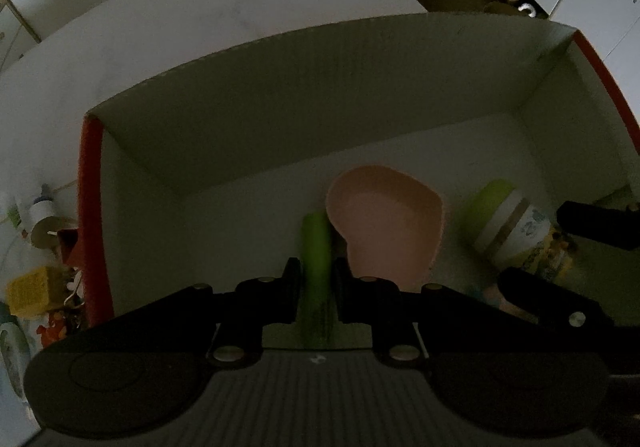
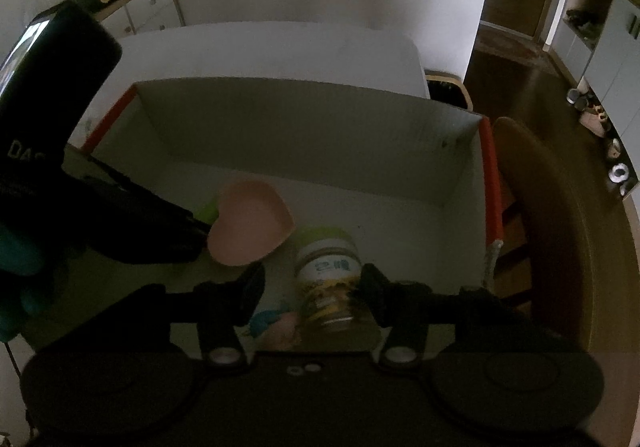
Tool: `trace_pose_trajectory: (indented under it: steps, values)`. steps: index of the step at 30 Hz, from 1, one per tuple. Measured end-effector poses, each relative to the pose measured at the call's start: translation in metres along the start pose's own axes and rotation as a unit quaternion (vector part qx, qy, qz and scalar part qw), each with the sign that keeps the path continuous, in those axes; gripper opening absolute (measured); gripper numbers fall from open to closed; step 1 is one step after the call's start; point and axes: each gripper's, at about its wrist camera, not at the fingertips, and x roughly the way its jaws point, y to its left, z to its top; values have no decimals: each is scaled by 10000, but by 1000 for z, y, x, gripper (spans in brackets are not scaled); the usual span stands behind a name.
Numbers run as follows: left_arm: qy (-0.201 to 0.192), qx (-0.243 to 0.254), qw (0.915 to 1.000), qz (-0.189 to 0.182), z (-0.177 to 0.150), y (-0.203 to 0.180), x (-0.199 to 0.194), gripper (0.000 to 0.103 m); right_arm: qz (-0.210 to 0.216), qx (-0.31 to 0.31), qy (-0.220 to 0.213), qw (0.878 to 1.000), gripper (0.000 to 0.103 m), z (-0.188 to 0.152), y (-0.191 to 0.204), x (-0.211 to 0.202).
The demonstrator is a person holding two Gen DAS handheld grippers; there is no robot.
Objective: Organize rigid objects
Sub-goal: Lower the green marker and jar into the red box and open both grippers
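Low at centre of the left wrist frame, my left gripper point(image 1: 316, 287) pinches a green stick point(image 1: 316, 247), long axis running up-frame into the white box point(image 1: 280, 87); my right gripper point(image 2: 312, 287) stands spread around the toppled jar point(image 2: 328, 275), lid toward frame top.

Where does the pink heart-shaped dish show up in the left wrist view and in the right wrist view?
Left wrist view: the pink heart-shaped dish lies right of centre on the box floor, just right of the green stick in the left gripper.
Right wrist view: the dish sits left of centre, above the right gripper.
Shared landmark: the green-lidded jar, right of the dish in both.
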Motion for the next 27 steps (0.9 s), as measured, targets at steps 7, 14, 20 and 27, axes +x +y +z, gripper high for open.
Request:
trace_pose_trajectory:
  steps: [7, 14, 20, 27]
  values:
    - [-206, -51, 9997, -85, -5, 4, -11, 17, 25, -21, -123, 9999, 62, -1, 1, -12]
    - [-539, -88, 9985, -87, -15, 7, -34, 17, 57, -17, -247, 9997, 64, -4, 4, -24]
    - [-984, -63, 9950, -125, -26, 10, -61, 17, 133, -64, -379, 9992, 73, -6, 8, -38]
    - [-1384, -202, 9897, -316, -44, 15, -92, 43, 246, -118, -591, 9979, 75, -9, 15, -56]
